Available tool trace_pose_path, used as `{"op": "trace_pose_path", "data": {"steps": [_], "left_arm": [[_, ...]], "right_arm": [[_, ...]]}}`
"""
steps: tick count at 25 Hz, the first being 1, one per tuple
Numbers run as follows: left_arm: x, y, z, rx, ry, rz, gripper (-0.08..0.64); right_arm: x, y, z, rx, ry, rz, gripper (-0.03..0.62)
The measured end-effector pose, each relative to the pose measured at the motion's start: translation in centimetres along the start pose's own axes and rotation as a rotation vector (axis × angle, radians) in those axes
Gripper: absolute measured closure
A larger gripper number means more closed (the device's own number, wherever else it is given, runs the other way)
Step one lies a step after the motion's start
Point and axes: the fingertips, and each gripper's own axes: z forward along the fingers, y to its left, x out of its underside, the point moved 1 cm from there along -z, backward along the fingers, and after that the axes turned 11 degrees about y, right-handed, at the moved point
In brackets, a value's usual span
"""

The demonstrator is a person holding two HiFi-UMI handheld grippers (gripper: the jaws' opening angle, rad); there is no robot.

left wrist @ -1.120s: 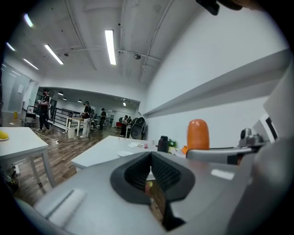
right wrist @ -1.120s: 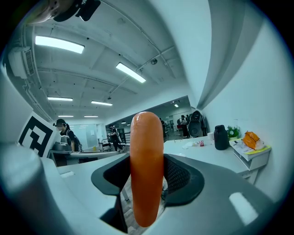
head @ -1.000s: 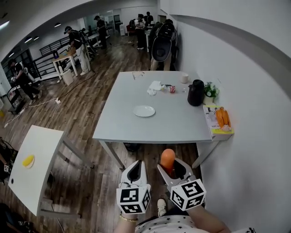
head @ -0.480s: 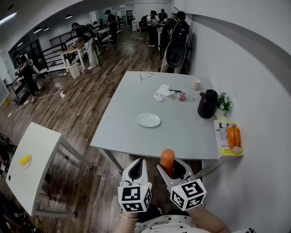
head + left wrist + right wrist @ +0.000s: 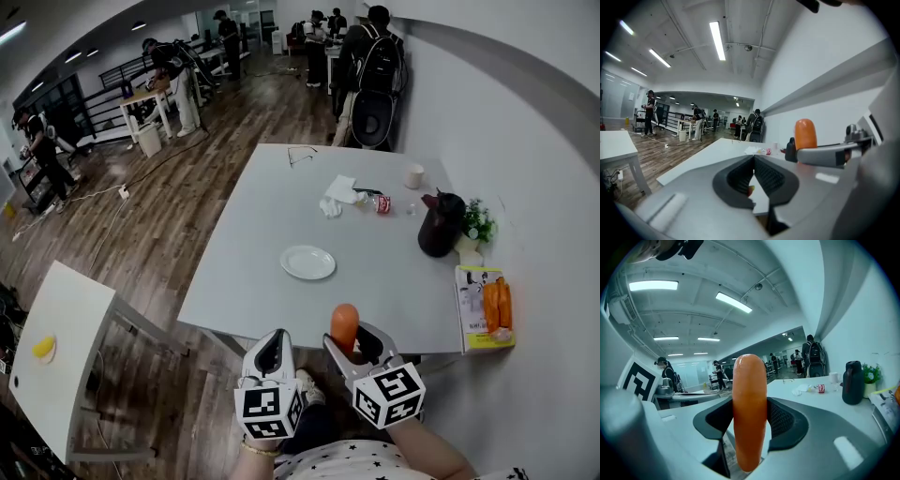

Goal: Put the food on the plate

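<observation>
An orange sausage [image 5: 344,326] stands upright between the jaws of my right gripper [image 5: 352,339], which is shut on it; in the right gripper view the sausage [image 5: 749,408] fills the middle between the dark pads. My left gripper [image 5: 274,352] hangs beside it, shut and empty, its pads [image 5: 761,176] meeting at the tips. Both grippers hover just short of the near edge of the grey table [image 5: 253,244]. A round white plate [image 5: 307,262] lies empty on the table, well ahead of the grippers.
On the table's far side lie crumpled tissues [image 5: 336,195], a small red can [image 5: 382,204], a cup [image 5: 414,175], a black jug [image 5: 439,225] and a potted plant [image 5: 478,222]. A book with orange items [image 5: 488,306] rests at the right edge. A smaller white table [image 5: 56,347] stands left. People stand in the background.
The view has drawn nearer to the grey table, so the plate and table edge sit closer to the grippers. The sausage stays gripped in the right gripper.
</observation>
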Motion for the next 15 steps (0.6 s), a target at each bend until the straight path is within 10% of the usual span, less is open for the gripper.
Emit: {"op": "trace_pose_path", "data": {"steps": [15], "left_arm": [[-4.9,9.2,13.8,0.014,0.037,0.024,0.552]], "right_arm": [[-3.6,-7.7,18.8,-0.041,0.280,-0.206,0.373]]}}
